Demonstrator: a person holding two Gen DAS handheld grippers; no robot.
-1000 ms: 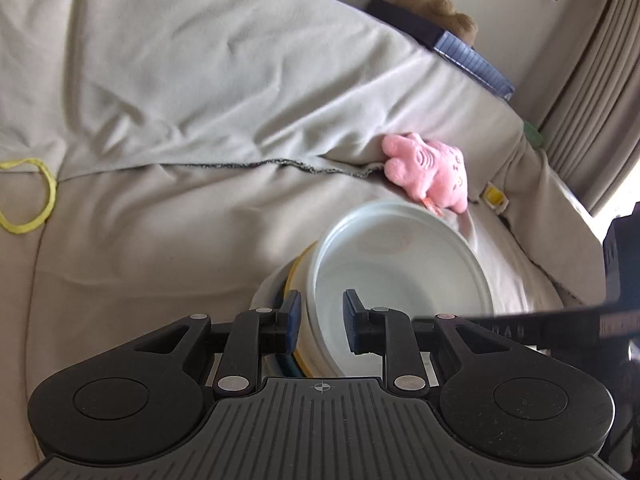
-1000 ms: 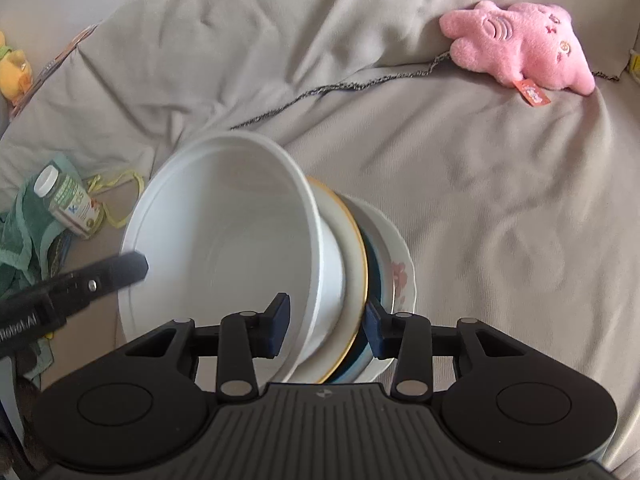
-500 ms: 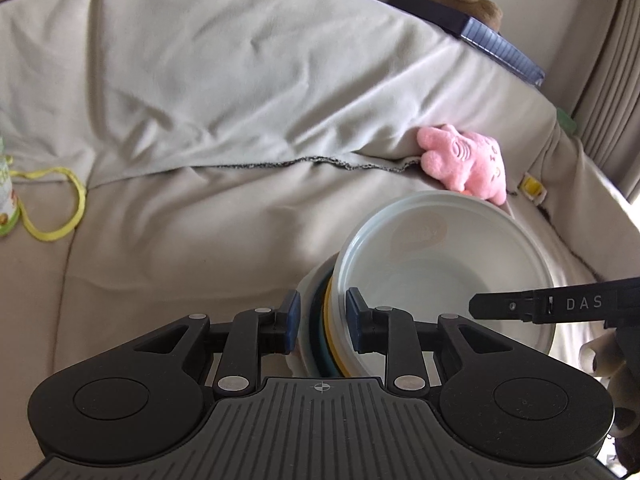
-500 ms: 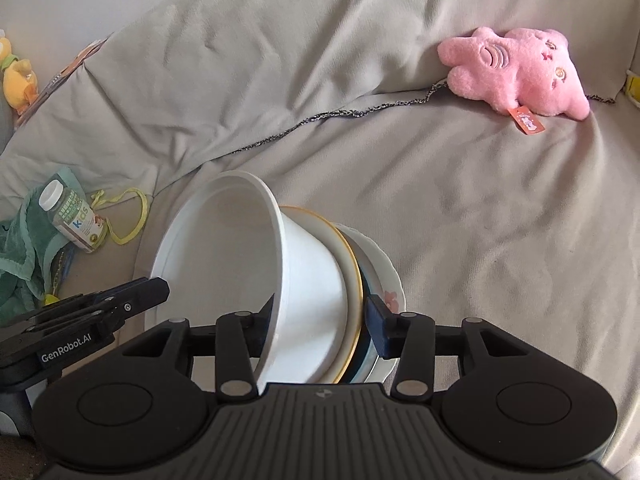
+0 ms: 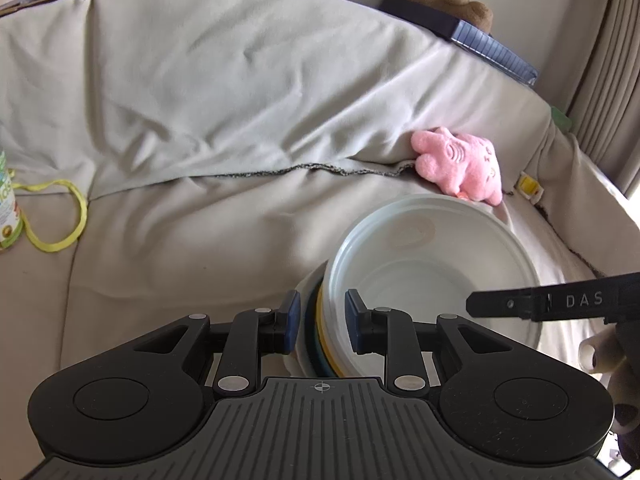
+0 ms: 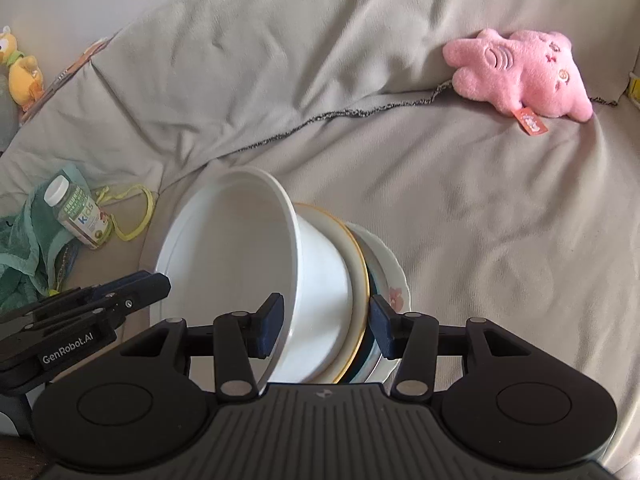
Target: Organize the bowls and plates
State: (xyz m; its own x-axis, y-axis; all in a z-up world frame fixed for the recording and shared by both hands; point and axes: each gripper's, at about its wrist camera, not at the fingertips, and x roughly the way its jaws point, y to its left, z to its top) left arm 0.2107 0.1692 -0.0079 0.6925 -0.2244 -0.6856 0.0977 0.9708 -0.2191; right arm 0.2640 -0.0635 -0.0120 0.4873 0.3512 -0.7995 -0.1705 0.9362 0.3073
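Your left gripper [image 5: 319, 322] clamped the stack's [image 6: 356, 300] near rim; your right gripper's [image 6: 326, 326] jaws were opening around its far side (white bowl [image 5: 432, 276] on top), over the sofa [image 5: 200, 120].

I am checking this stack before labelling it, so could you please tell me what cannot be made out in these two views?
- Near edge of the dish stack: hidden behind both gripper bodies.
- Dark dish under the yellow-rimmed plate: only a sliver shows; plate or bowl unclear.
- Bottle, left wrist view: cut by the frame edge.
- Right gripper: jaws opening around the stack; pad contact unclear.
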